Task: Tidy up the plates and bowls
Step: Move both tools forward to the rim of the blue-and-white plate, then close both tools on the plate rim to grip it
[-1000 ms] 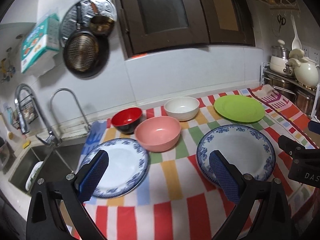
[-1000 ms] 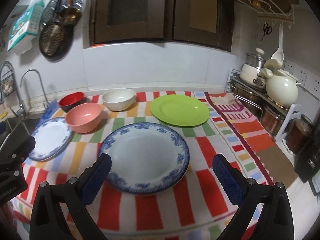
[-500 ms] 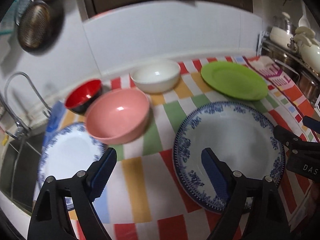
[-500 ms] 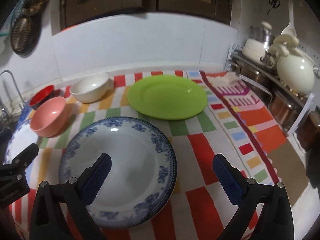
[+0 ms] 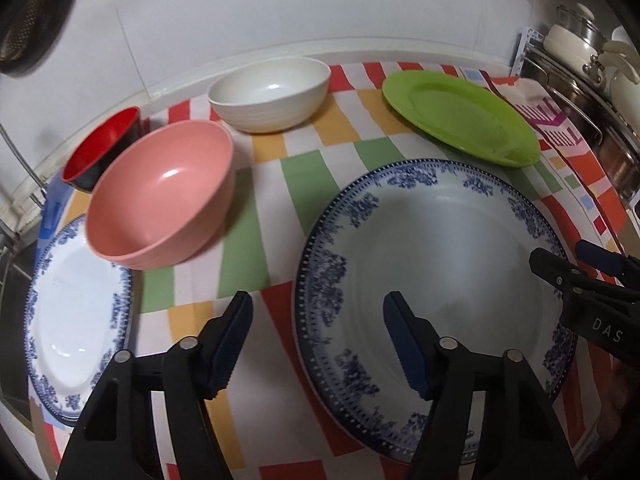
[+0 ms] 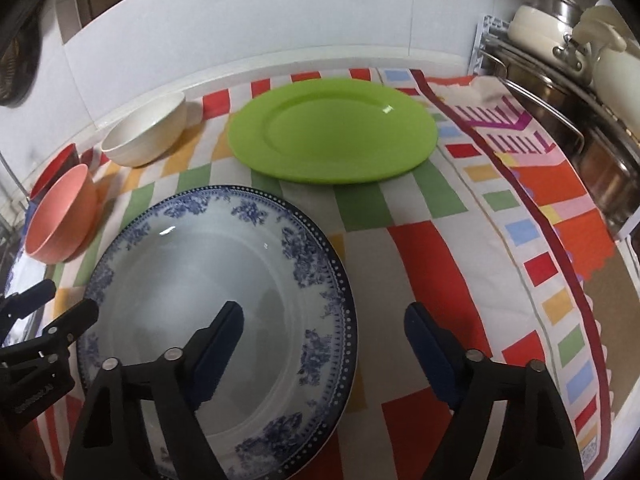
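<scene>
Jaws of the left gripper (image 5: 318, 340) are closing, straddling the left rim of the large round blue-and-white patterned porcelain plate (image 5: 440, 240); the pads do not touch it. Opposite, the right gripper (image 6: 324, 340) is narrowing likewise over that plate's right rim, one finger above the plate, the other above the striped multicoloured cloth (image 6: 432, 264). Beyond it lies the flat lime-green plate (image 6: 332, 136). Left of the left gripper sit a pink plastic bowl (image 5: 160, 196), a second blue-patterned plate (image 5: 76, 320), a cream bowl (image 5: 268, 96) and a red bowl (image 5: 100, 148).
</scene>
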Demonstrator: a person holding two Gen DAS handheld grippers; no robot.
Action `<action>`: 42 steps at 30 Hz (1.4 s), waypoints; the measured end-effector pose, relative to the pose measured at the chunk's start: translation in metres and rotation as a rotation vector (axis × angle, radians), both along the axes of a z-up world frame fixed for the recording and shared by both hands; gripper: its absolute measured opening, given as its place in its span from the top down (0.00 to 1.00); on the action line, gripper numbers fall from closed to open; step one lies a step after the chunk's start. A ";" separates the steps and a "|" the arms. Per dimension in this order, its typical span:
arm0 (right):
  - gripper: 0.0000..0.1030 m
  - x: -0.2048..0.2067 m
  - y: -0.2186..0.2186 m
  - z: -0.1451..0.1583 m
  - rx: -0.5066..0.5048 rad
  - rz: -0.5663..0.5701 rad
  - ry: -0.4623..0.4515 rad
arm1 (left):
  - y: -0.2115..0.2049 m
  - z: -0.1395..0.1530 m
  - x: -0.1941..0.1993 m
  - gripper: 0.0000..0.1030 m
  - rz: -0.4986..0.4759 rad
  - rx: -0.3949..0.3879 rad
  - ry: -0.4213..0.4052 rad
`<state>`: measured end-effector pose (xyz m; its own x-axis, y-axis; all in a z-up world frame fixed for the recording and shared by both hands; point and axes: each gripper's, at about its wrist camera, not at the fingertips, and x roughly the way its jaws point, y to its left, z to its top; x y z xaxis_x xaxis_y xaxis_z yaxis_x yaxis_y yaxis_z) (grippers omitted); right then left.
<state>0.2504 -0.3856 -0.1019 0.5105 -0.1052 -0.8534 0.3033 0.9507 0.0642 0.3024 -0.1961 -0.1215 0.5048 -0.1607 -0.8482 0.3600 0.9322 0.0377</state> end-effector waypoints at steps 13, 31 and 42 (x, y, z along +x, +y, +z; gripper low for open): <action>0.45 0.005 -0.007 -0.010 0.037 0.013 0.034 | -0.003 -0.009 0.007 0.53 0.001 0.000 0.046; 0.63 0.006 0.000 -0.006 0.007 0.042 0.045 | 0.003 -0.007 0.006 0.64 0.049 -0.014 0.047; 0.63 -0.003 0.014 0.012 0.011 0.076 0.020 | 0.027 0.014 -0.018 0.65 0.100 -0.024 0.004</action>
<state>0.2470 -0.3715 -0.0900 0.4996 -0.0575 -0.8644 0.2318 0.9703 0.0694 0.2842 -0.1692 -0.1073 0.5157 -0.1294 -0.8469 0.2648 0.9642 0.0140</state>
